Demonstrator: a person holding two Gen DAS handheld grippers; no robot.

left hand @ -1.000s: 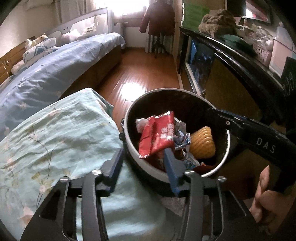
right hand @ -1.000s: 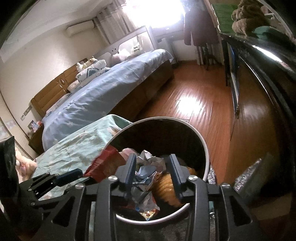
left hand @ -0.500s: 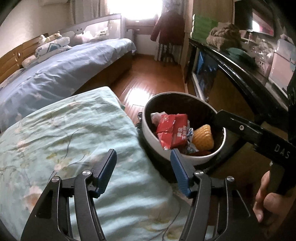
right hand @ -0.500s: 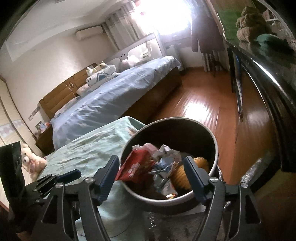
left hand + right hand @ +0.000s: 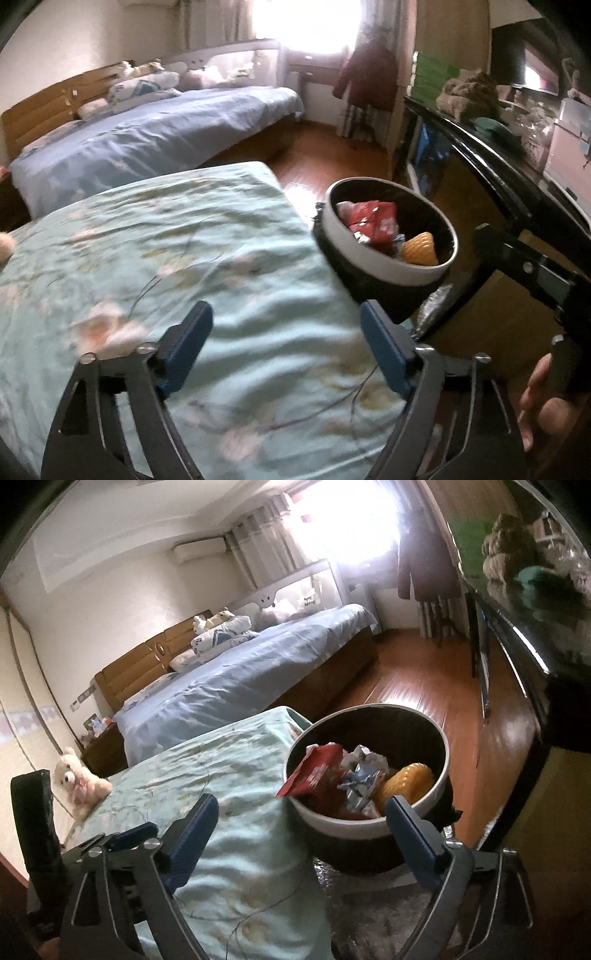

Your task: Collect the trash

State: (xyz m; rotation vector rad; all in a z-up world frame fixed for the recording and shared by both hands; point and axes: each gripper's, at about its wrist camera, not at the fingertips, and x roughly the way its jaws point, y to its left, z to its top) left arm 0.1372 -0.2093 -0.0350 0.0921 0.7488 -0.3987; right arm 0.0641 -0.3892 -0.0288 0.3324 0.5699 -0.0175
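Note:
A round bin with a white rim [image 5: 384, 260] [image 5: 354, 825] stands on the floor beside the bed. It holds a red snack wrapper [image 5: 371, 218] [image 5: 314, 773], crumpled silver paper [image 5: 360, 775] and a yellow ridged piece [image 5: 419, 247] [image 5: 406, 782]. My left gripper [image 5: 286, 347] is open and empty above the pale green floral bedcover [image 5: 166, 258], left of the bin. My right gripper [image 5: 303, 834] is open and empty, near the bin's front rim. The right gripper's arm [image 5: 535, 269] shows in the left wrist view.
A second bed with a blue cover [image 5: 147, 136] [image 5: 240, 675] lies behind. A dark cabinet [image 5: 498, 173] [image 5: 524, 620] with clutter on top runs along the right. A wooden floor [image 5: 424, 679] lies between them. A plush bear [image 5: 77, 779] sits on the green bed's left side.
Both grippers opened, dropped their trash into the bin and pulled back from it. The left gripper swung left over the green bedcover.

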